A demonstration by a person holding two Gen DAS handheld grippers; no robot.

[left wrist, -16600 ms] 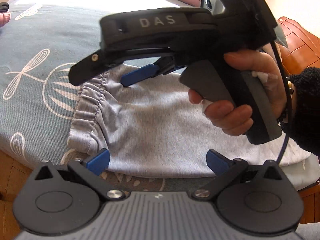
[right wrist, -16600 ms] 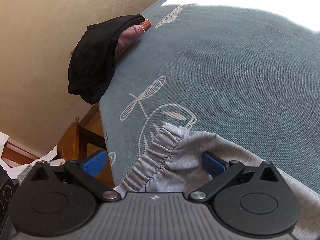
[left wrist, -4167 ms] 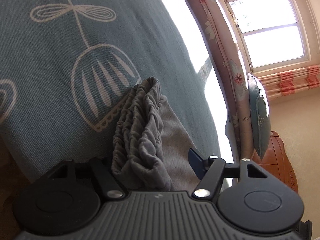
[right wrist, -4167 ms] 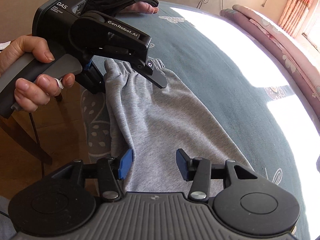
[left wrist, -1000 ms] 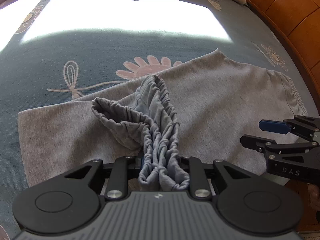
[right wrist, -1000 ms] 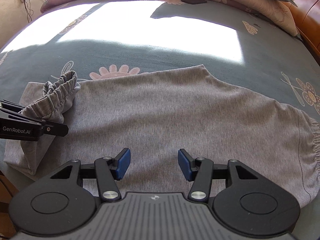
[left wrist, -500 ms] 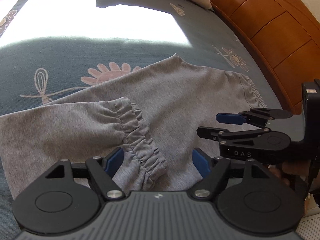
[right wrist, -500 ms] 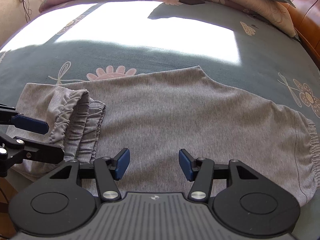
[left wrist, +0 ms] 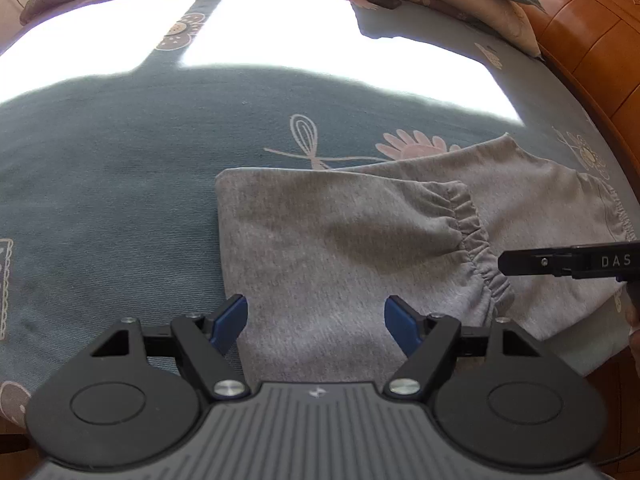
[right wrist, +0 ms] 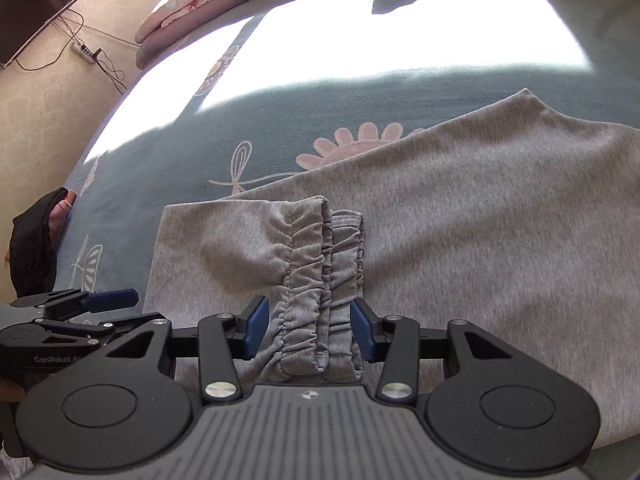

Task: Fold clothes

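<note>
Grey jersey trousers point(right wrist: 460, 220) lie flat on teal bedspread with pale flower and dragonfly print point(right wrist: 180, 152). Leg end folded back over trousers, gathered elastic cuffs point(right wrist: 320, 280) stacked on top. Right gripper point(right wrist: 307, 330), black with blue pads, jaws closing, cuffs between them, pads not yet pressing. Left gripper point(right wrist: 108, 310) at lower left, jaws apart, nothing between. Black cloth bundle point(right wrist: 32, 248) at bed's left edge. Dark screen point(right wrist: 36, 8) on beige wall, cables below.

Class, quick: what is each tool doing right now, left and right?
Left tool: open, holding nothing, above the folded grey trousers.
Right tool: closing around the gathered cuffs; pads not yet pressing.
</note>
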